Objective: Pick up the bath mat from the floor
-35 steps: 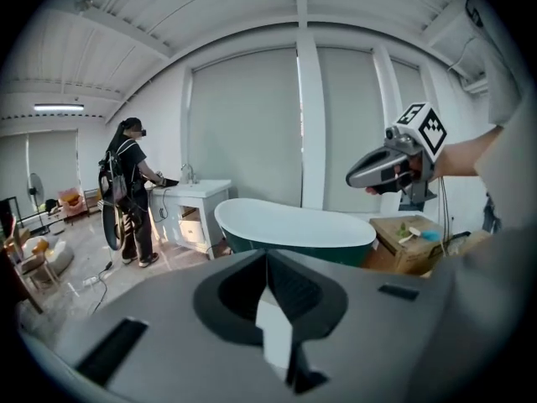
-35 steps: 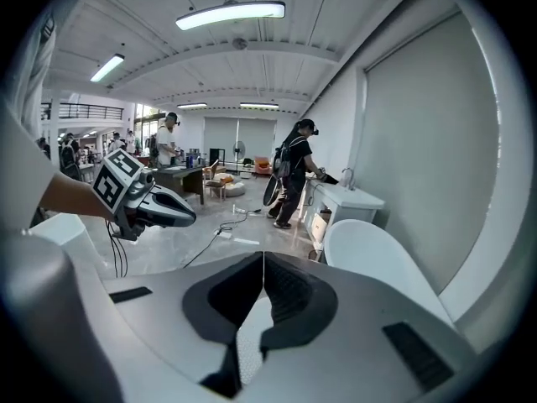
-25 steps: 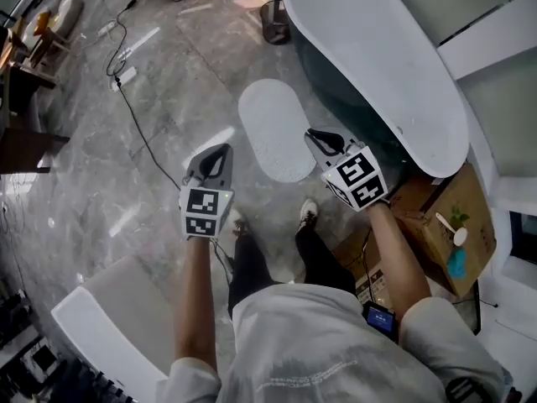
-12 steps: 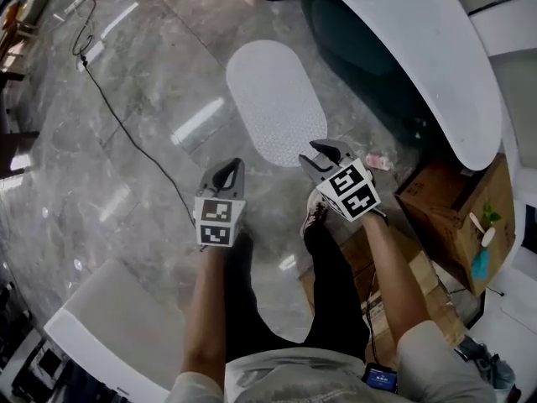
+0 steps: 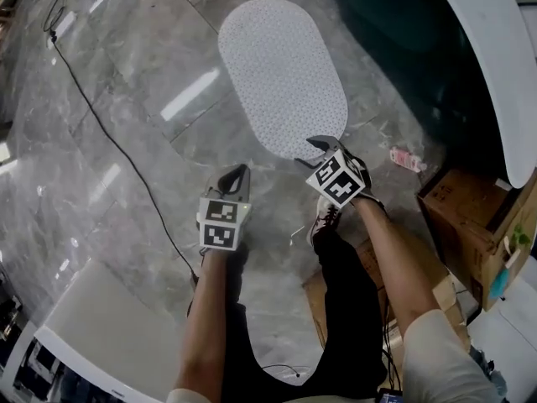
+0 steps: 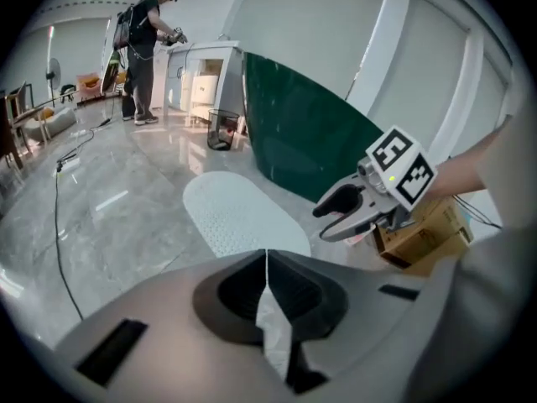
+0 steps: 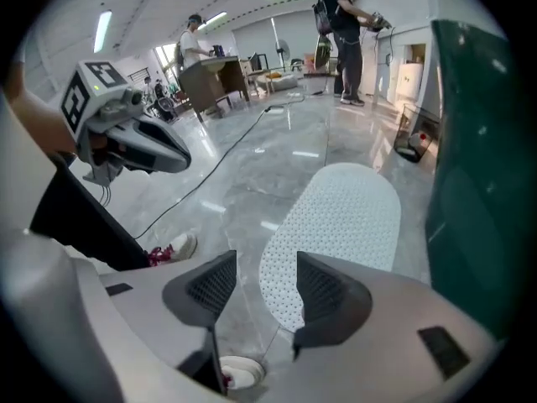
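The bath mat (image 5: 281,74) is a white oval with a dotted surface, lying flat on the grey marble floor beside the tub. It also shows in the left gripper view (image 6: 239,217) and the right gripper view (image 7: 336,217). My right gripper (image 5: 317,145) hovers over the mat's near end. Its jaws are opening, with only floor and the mat's edge seen through the gap (image 7: 267,284). My left gripper (image 5: 237,172) is shut and empty, its jaws meeting in a thin line (image 6: 267,259), a short way left of the mat's near end.
A dark green bathtub with a white rim (image 5: 503,74) runs along the mat's right side. A pink item (image 5: 406,159) and cardboard boxes (image 5: 470,225) lie at the right. A black cable (image 5: 101,124) crosses the floor at left. My shoe (image 5: 325,212) stands just behind the right gripper.
The view has closed in on the mat. Both grippers have come down and forward to its near end. The right jaws have gone from shut to apart.
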The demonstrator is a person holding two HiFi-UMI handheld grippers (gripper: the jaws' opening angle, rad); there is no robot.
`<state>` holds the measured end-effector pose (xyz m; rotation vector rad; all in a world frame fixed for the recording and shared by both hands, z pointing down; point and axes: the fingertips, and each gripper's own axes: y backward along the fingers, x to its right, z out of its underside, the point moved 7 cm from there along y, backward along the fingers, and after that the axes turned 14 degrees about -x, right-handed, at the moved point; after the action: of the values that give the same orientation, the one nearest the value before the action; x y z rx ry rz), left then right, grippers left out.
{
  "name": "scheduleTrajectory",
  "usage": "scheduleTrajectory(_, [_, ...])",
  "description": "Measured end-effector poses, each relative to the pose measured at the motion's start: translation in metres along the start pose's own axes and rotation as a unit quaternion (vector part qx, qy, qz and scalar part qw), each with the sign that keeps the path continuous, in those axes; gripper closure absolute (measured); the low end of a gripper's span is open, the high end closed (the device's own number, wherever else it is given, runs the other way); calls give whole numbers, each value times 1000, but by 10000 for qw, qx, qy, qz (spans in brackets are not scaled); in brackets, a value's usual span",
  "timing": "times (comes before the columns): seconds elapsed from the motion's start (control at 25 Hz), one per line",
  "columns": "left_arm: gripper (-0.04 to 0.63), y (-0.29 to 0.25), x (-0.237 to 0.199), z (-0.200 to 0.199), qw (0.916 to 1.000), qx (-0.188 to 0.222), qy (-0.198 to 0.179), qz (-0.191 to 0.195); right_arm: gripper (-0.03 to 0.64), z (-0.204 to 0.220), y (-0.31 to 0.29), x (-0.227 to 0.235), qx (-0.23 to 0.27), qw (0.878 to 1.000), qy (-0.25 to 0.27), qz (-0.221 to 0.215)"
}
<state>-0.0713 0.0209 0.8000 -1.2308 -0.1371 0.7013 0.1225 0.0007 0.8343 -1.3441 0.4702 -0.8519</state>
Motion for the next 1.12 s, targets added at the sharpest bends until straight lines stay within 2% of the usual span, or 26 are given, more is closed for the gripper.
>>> scheduleTrajectory(0.2, [577,-53,-10,26,9994,-319,-31,-155,363,23,-92,16,-366,9992,2,-153])
scheduleTrajectory(0.4, [578,-112,-21,35,9991,-388,-147,77,345,43,-164,25,-572,9982,99,-124])
scheduleTrajectory(0.68, [577,-181,-41,58,9966,-648,503,48,345,68,-227,21,-739,9969,259,-106])
scheduleTrajectory(0.88, [578,-215,-48,78,9918,-841,946,149,345,78,-257,15,-908,9929,761,-72])
scheduleTrajectory(1.0, [577,-227,-48,86,9909,-877,992,220,345,83,-271,12,-1051,9871,1202,116])
scheduleTrajectory(1.12, [577,-233,-47,88,9928,-863,810,155,345,85,-277,12,-1085,9825,1483,294])
